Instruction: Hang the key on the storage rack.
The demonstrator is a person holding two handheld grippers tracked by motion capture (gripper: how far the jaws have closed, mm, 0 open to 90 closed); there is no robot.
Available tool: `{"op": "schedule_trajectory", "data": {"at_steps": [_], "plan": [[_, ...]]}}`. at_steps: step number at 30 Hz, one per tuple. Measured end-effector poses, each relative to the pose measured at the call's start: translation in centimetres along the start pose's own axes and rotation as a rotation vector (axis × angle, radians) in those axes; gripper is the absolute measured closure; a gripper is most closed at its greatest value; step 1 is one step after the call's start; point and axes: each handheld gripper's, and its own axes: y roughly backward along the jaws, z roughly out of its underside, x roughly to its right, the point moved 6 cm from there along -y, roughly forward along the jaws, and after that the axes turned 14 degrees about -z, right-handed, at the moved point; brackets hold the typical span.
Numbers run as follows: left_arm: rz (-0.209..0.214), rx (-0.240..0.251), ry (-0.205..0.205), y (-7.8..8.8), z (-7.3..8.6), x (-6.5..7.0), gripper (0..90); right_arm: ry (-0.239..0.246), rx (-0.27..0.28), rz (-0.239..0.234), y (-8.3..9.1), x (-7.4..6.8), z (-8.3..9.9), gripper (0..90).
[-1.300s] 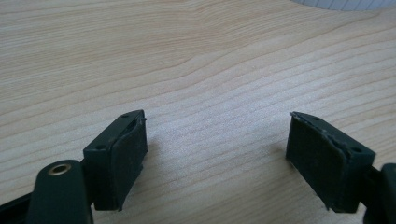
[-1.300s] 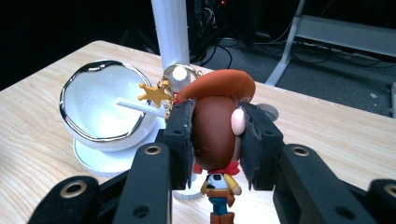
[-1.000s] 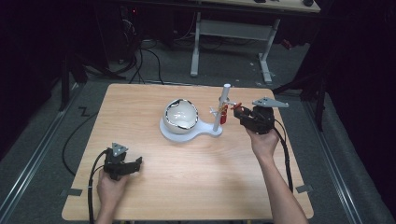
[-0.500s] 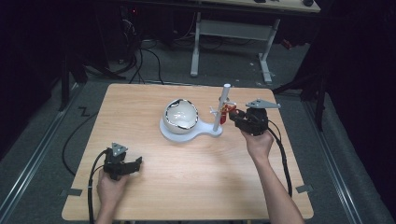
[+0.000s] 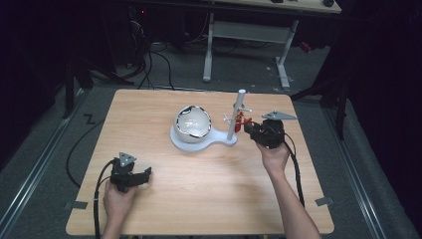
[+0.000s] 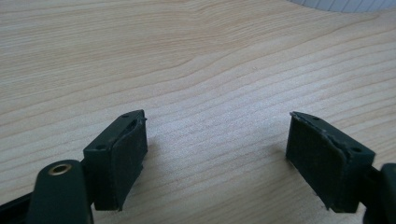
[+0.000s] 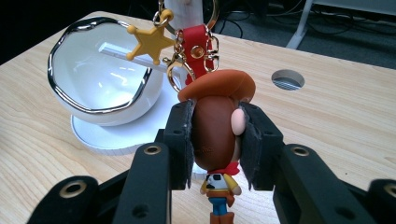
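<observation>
A cowboy figure keychain point(image 7: 219, 135) with a brown hat, a red strap and a gold star charm point(image 7: 148, 42) has its head clamped between the pads of my right gripper point(image 7: 215, 126). Its gold rings reach up beside the white post point(image 7: 184, 9); whether they hang on a peg I cannot tell. In the high view the right gripper point(image 5: 259, 130) sits just right of the post point(image 5: 238, 117), with the red keychain point(image 5: 240, 121) between them. The white bowl point(image 5: 193, 122) stands on the stand's base point(image 5: 219, 143). My left gripper point(image 5: 130, 174) rests open near the table's front left, its jaws point(image 6: 215, 149) over bare wood.
The wooden table point(image 5: 209, 199) has a round cable hole point(image 7: 287, 79) behind the keychain. A cable trails from each gripper off the front edge. Beyond the table are a dark floor, cables and a white desk frame point(image 5: 244, 35).
My right gripper has sunk a little with the keychain and edged toward the post. The left gripper has stayed in place.
</observation>
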Motion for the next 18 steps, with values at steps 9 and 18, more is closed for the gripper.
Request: {"op": "schedule_trajectory", "data": {"at_steps": [9, 18], "plan": [[0.000, 0.000, -0.001, 0.00, 0.00, 0.00, 21.0, -0.004, -0.001, 0.002, -0.81, 0.06, 0.39, 66.7], [-0.001, 0.000, -0.001, 0.00, 0.00, 0.01, 21.0, 0.000, -0.005, 0.004, -1.10, 0.04, 0.71, 66.4]]}}
